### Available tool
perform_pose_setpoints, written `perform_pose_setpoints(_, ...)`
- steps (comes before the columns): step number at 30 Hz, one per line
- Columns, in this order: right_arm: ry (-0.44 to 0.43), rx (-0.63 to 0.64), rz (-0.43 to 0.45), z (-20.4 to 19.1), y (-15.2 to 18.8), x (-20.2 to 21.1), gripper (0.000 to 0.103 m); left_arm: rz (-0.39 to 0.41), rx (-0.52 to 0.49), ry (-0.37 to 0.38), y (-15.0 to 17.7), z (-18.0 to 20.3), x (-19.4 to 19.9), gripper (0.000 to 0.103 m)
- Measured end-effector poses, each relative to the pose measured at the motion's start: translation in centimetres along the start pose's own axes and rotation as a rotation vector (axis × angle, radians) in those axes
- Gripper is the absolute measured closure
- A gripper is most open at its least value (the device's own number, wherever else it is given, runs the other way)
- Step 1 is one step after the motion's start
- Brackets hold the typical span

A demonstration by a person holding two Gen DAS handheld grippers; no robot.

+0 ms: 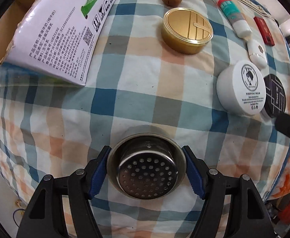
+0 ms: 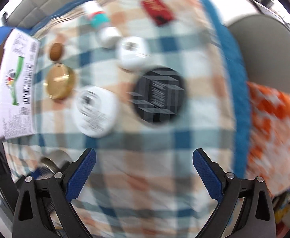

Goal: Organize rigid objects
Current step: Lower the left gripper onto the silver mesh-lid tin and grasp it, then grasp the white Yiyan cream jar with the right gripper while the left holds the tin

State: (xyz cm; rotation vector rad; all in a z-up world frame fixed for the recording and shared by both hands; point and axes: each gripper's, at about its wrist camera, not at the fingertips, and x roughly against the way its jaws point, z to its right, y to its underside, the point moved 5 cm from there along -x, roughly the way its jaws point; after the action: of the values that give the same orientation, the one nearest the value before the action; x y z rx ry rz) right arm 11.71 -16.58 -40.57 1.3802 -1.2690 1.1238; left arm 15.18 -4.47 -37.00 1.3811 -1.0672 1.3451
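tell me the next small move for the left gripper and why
Probably lift the steel strainer off the checked cloth: the left gripper has both pads against its rim, apparently gripped, while the carton box stands beyond to the left.

Checked cloth (image 1: 145,91) carries gold tin (image 1: 186,32).

Checked cloth (image 1: 145,83) covers the surface; orange patterned fabric (image 2: 273,119), perhaps a blanket, alongside
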Motion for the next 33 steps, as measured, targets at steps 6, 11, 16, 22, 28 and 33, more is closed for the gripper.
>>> perform_pose_setpoints(6, -0.003, 0.101, -0.042, -4.5, -3.0, -1.6, 0.012, 0.004, 0.046, 0.031, -1.8, -2.7, -0.5, 0.034)
perform_pose_setpoints(11, 0.031, 0.177, -0.079, -7.3, -4.5, -2.7, 0.022, 0.004, 0.077, 0.051, -1.0, -3.9, 0.3, 0.034)
perform_pose_setpoints(16, 0.060, 0.188, -0.117, -8.2, -5.5, -4.2, 0.025, 0.005, 0.091, 0.056, -0.3, -5.0, 0.2, 0.034)
perform_pose_setpoints(22, 0.051, 0.164, -0.147, -7.4, -6.4, -4.6, 0.031, 0.009, 0.086, 0.036, 0.2, -5.0, -0.4, 0.034)
perform_pose_setpoints(28, 0.064, 0.198, -0.178, -6.8, -4.7, -3.4, 0.032, 0.003, 0.059, 0.003, 1.0, -5.2, 0.1, 0.034)
perform_pose_setpoints(33, 0.085, 0.208, -0.222, -4.5, -2.8, -2.1, 0.032, -0.022, 0.018, -0.025, 2.6, -6.8, 0.0, 0.034)
